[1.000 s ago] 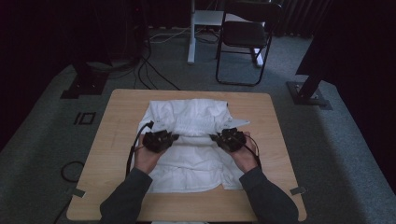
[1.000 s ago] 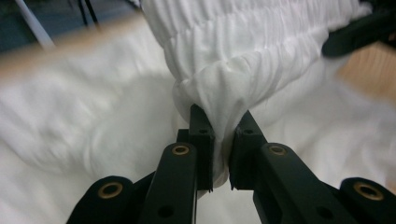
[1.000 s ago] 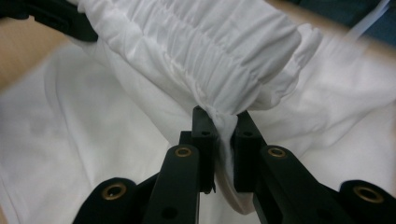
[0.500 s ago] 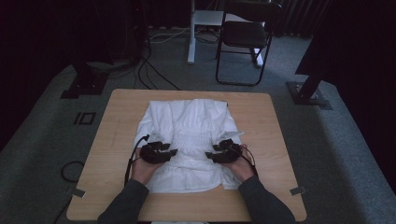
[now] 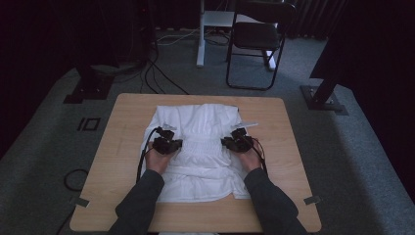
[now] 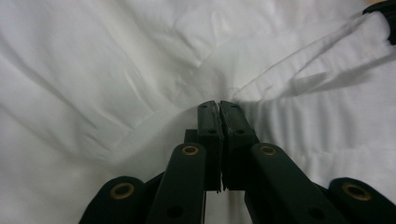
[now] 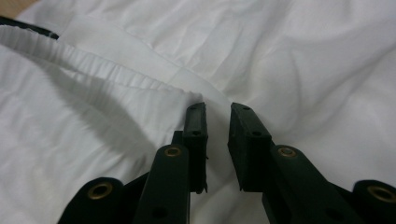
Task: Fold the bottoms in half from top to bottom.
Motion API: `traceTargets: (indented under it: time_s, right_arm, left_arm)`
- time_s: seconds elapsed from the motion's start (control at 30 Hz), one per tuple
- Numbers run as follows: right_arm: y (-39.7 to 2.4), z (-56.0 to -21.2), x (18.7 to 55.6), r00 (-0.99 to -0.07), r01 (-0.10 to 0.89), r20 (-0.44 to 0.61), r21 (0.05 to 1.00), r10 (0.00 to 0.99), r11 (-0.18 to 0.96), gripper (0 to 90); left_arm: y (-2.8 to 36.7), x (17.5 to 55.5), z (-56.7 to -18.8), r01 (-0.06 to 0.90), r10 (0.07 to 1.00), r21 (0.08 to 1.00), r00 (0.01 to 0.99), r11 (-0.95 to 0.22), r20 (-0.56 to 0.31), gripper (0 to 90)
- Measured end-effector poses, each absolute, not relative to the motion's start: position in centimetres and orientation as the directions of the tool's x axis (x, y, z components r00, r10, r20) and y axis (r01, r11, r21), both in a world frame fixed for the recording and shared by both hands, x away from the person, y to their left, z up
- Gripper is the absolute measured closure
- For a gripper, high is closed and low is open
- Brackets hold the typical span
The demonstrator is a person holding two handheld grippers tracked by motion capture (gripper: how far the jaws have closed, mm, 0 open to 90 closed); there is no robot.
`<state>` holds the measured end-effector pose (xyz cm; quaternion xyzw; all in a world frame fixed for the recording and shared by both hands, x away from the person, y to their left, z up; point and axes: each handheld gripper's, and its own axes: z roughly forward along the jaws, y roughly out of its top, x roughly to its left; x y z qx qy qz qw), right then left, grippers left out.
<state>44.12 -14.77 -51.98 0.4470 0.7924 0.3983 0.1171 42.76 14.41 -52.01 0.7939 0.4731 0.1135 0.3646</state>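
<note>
your left tongs (image 6: 219, 109) pinch the white dress (image 5: 205, 147) at its gathered waistband (image 5: 201, 145); right tongs (image 7: 217, 116), closing, stand narrowly apart; folding remains.

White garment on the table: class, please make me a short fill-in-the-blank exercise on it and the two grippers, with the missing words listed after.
1. The garment is ____ in colour.
2. It lies on a ____ table.
3. In its own view, the left gripper has its jaws ____.
4. In its own view, a gap shows between the jaws of the ____ gripper.

Missing words: white; wooden; shut; right
</note>
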Motion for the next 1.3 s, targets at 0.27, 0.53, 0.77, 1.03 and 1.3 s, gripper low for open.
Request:
traceTargets:
  time_s: [0.27, 0.53, 0.77, 1.03, 1.3]
  right_arm:
    - [-15.5, -52.2, 41.3, -0.636, 0.594, 0.238, 0.758, 0.734, 0.269, 70.1]
    - [-16.5, -50.9, 38.5, -0.672, 0.525, 0.193, 0.805, 0.715, 0.277, 65.9]
    - [-14.2, -50.1, 37.3, -0.731, 0.482, 0.150, 0.804, 0.666, 0.348, 64.7]
    - [-12.2, -54.0, 34.4, -0.795, 0.490, 0.101, 0.688, 0.598, 0.535, 74.4]
    - [-13.3, -51.7, 36.1, -0.775, 0.465, 0.076, 0.741, 0.627, 0.484, 59.7]
  left_arm:
    - [14.1, 38.3, -52.9, 0.591, 0.737, 0.734, 0.649, -0.334, -0.188, 79.2]
    - [14.0, 35.4, -53.3, 0.543, 0.659, 0.737, 0.731, -0.402, -0.179, 76.2]
    - [13.9, 34.1, -53.4, 0.530, 0.640, 0.717, 0.753, -0.454, -0.152, 75.2]
    - [14.5, 33.2, -53.3, 0.524, 0.629, 0.718, 0.762, -0.459, -0.154, 70.8]
    - [15.6, 36.6, -50.9, 0.503, 0.726, 0.774, 0.682, -0.385, -0.082, 61.7]
